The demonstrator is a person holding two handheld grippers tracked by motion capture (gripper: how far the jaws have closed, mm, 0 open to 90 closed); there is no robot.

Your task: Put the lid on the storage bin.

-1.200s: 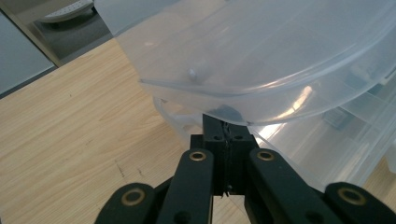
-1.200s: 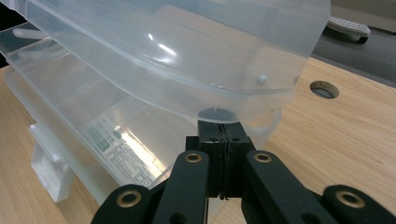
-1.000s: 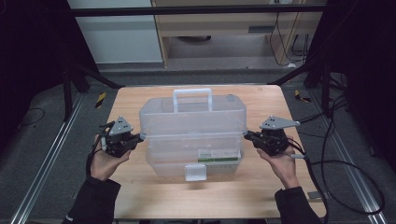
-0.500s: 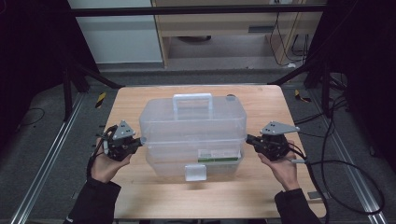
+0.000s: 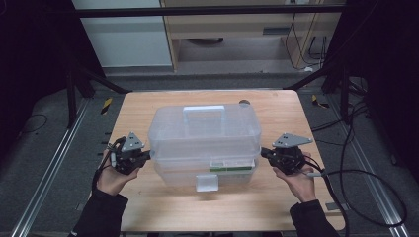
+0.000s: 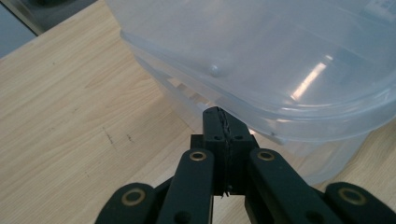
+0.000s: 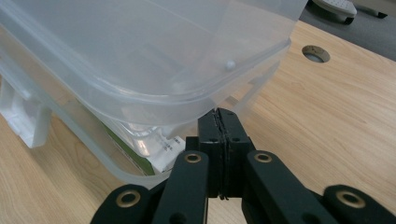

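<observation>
High view: clear storage box lies crosswise, latch facing the person.

Clear, glossy plastic storage box catching glare in front of me, smooth all over; my matt black plastic left gripper with brass-coloured rivets; pale wooden table, grainy and lightly scuffed.

This is a lab or test bay set up for recording. A plain wooden worktop with a cable hole stands inside a black metal frame on grey carpet. Loose black cables trail across the floor, aluminium rails run along both sides, and yellow-black hazard tape marks the ground.
</observation>
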